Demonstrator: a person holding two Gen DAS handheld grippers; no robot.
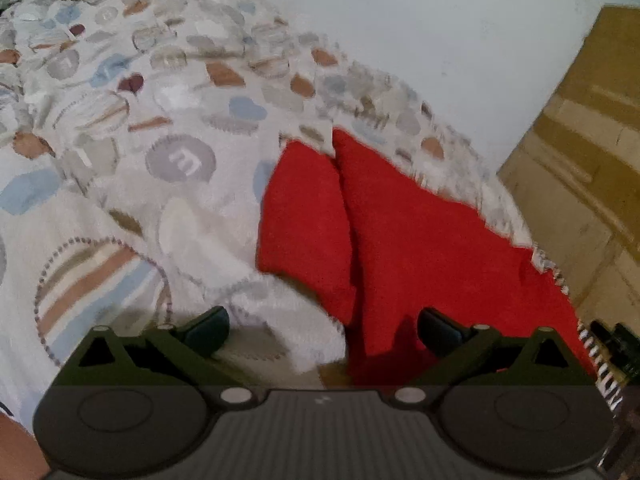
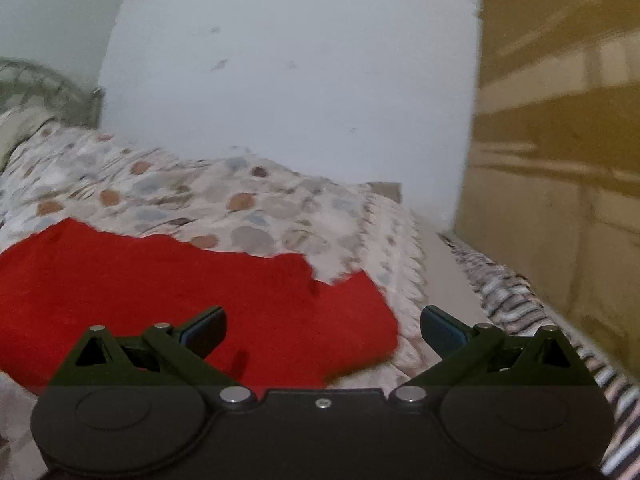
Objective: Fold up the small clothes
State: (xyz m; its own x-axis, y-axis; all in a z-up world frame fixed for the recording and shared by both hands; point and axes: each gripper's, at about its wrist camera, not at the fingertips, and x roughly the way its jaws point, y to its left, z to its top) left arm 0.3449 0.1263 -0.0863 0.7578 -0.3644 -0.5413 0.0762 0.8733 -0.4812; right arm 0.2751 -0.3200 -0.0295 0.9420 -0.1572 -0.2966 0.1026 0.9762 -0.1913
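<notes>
The red garment (image 1: 400, 232) is lying on a bed, on top of a bedspread (image 1: 120, 120) that is printed with round and heart shapes in grey, blue, brown and dark red. In the left wrist view the garment is showing two parts side by side with a dark crease between them, and its near part is reaching down to the gripper. A white fold of the bedspread is lying just beside the garment, at its left lower edge.

The left gripper (image 1: 323, 328) is hovering over the near edge of the garment. Its jaws are standing wide apart and are grasping nothing; the right fingertip (image 1: 438, 326) is showing in front of the red cloth, and the left one in front of the bedspread.

In the right wrist view the garment (image 2: 180, 288) is spreading flat from the left side to the middle, with an uneven far edge. The right gripper (image 2: 323, 330) is also released, jaws wide apart, holding nothing. Its left fingertip (image 2: 204, 330) is over the red cloth, the other one over the bedspread (image 2: 240, 200) near the bed edge.

Behind the bed a pale wall (image 2: 280, 60) is standing, and at the right a yellow-brown wardrobe (image 2: 560, 120). Both views are a little blurred.
</notes>
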